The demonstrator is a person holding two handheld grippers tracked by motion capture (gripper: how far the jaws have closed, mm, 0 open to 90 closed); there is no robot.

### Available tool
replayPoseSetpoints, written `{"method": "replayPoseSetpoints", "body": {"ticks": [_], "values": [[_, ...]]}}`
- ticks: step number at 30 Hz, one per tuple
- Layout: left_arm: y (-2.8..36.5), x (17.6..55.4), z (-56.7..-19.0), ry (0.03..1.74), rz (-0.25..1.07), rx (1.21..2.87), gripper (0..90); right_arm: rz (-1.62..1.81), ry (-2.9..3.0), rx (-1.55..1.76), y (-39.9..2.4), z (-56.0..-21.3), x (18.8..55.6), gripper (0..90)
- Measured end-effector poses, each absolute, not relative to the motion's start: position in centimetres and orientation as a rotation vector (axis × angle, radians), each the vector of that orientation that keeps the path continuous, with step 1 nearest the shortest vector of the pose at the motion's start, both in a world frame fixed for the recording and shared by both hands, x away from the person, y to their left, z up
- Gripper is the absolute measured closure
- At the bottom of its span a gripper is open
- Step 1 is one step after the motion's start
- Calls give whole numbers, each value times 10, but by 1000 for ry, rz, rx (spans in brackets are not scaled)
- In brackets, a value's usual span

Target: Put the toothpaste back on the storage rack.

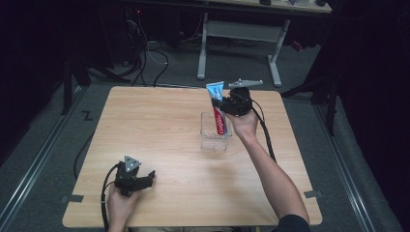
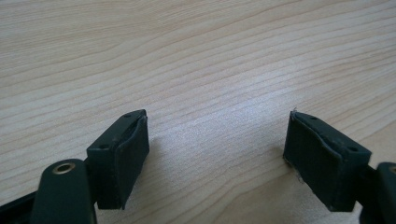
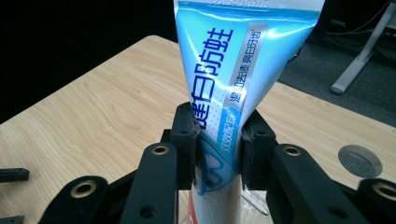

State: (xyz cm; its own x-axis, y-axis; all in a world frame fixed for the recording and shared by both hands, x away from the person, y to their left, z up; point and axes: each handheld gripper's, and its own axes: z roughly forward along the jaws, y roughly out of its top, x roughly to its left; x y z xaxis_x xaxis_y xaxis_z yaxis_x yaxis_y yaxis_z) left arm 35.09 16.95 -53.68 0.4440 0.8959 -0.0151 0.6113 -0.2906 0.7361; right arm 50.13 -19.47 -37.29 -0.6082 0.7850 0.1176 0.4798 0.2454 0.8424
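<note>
Black left gripper (image 1: 151,177) sits lower left of the high view, resting on the wooden table (image 1: 159,125); your hand (image 1: 121,203) wraps its body. In the left gripper view its jaws stand wide apart over bare wood, nothing between them, and both pads (image 2: 128,154) touch no object. Leave it parked.

Centre of the high view: clear plastic box (image 1: 214,137), open topped, standing on the table, well apart from the left gripper. Toothpaste tube (image 1: 218,107) stands upright, lower end down inside the box and crimped end up, leaning slightly toward the upper left of the frame.

Right of centre: your right gripper (image 1: 216,104) comes in from the right side of the tube, jaws clamped on it. The right gripper view confirms it: tube (image 3: 233,84) pinched between both pads around mid-body, blue and white laminate bulging a little above and below the grip. Whether the cap end touches the box floor can't be told.

Handling, as a judgement: the tube is light, soft-walled and glossy, so it may slip or fold if you squeeze hard. Grip across the flat faces near the middle or toward the stiffer shoulder, not the thin crimp. The box looks light and rigid; it could tip if the tube drags its wall.
</note>
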Motion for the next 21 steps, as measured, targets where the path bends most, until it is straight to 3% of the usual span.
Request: {"method": "replayPoseSetpoints", "body": {"ticks": [21], "values": [[169, 351, -537, 1261, 534, 2014, 225, 1258, 2208, 1227, -200, -394, 500, 707]]}}
